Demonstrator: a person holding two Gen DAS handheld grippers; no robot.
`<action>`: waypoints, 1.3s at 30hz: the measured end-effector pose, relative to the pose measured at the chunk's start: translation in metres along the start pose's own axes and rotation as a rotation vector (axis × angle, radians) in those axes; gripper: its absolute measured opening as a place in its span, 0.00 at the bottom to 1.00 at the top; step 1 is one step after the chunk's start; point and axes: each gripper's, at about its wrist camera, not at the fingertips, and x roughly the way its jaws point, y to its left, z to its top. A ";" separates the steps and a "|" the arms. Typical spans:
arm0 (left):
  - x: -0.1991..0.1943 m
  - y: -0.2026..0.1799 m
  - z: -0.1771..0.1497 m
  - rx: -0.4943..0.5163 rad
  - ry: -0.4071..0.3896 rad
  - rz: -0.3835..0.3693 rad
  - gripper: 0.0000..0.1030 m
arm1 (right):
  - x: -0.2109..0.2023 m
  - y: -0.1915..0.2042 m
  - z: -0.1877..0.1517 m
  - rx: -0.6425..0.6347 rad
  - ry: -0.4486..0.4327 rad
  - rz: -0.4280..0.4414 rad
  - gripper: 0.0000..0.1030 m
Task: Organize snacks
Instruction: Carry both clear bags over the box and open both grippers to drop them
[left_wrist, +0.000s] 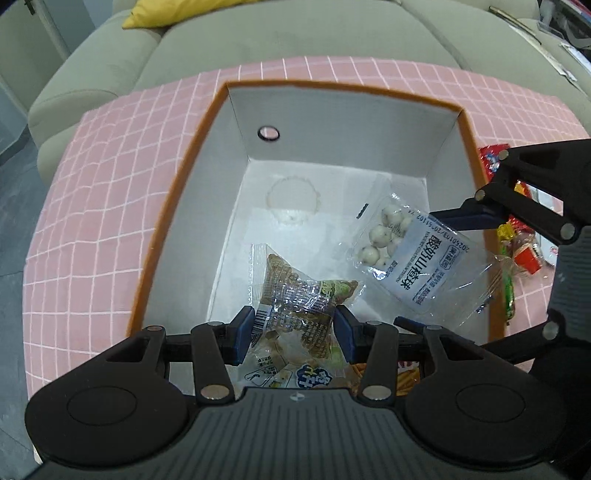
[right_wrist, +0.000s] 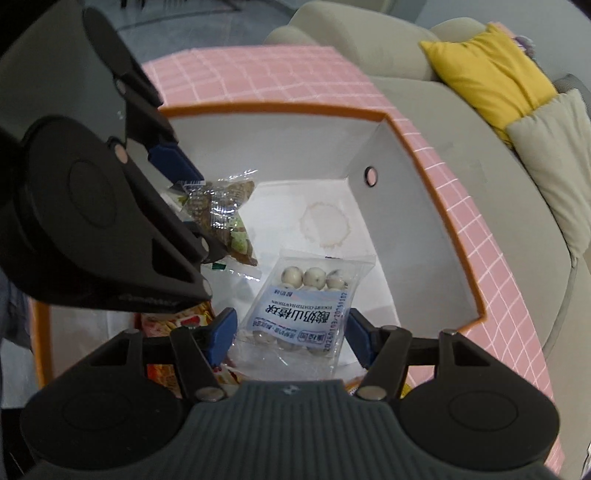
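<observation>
Both claws (left_wrist: 294, 332) (right_wrist: 291, 336) clamped, side by side

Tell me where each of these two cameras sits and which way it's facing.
Left wrist: on the left gripper, facing down into the box; its own fingers clamp a brown packet, and the right gripper enters from the right.
Right wrist: on the right gripper, facing into the box toward the sofa; its fingers flank the white-ball packet.
Shared: box, both packets, sofa.
</observation>
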 end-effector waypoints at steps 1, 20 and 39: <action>0.003 0.001 0.000 -0.004 0.010 -0.003 0.51 | 0.004 0.000 0.001 -0.009 0.008 0.013 0.59; 0.027 0.006 -0.003 0.022 0.066 -0.045 0.57 | 0.029 0.008 -0.005 -0.021 0.085 0.171 0.59; 0.001 0.004 -0.002 -0.005 0.023 -0.025 0.67 | 0.023 0.006 0.000 -0.025 0.083 0.090 0.76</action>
